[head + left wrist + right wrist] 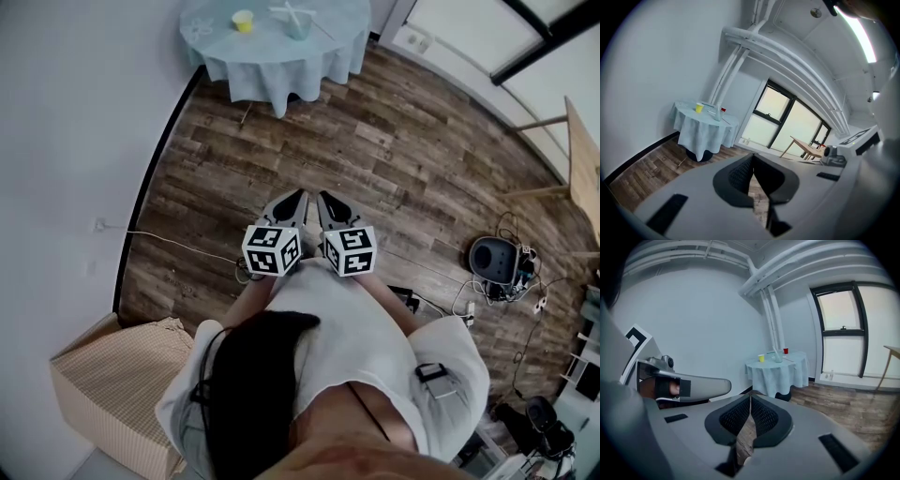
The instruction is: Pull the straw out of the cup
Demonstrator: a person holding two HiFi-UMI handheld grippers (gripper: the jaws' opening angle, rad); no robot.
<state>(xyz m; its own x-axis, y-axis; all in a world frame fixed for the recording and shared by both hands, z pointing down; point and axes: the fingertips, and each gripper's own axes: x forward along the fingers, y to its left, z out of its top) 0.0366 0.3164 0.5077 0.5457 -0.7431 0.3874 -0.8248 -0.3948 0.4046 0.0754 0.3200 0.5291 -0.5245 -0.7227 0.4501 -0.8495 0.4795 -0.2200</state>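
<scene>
The straw [776, 351] is a thin, pale stick, small and far off in every view. It stands in a clear cup [778, 357] on the round bench [281, 66], which is draped in a light blue cloth that hangs in folds around its edge. The cup sits near the middle of the bench top. A yellow cup [243, 21] stands beside it toward the wall side of the bench, and a small red cup [785, 351] stands on the window side.

In the right gripper view the straw's long axis runs close to upright. Its lower part is inside the cup and its upper end pokes above the rim, leaning a little toward the yellow cup. In the head view it shows only as a faint white line across the cup's mouth, too fine to read its lean there.

Both tools are well apart from the bench, out over the wooden floor [394, 159], held side by side in front of the person and aimed toward the bench. The left tool [295, 195] has its jaws pressed together at the tips, with nothing between them. The right tool [323, 197] is likewise pressed together and empty, and only a sliver of floor shows through the gap behind its pads.
</scene>
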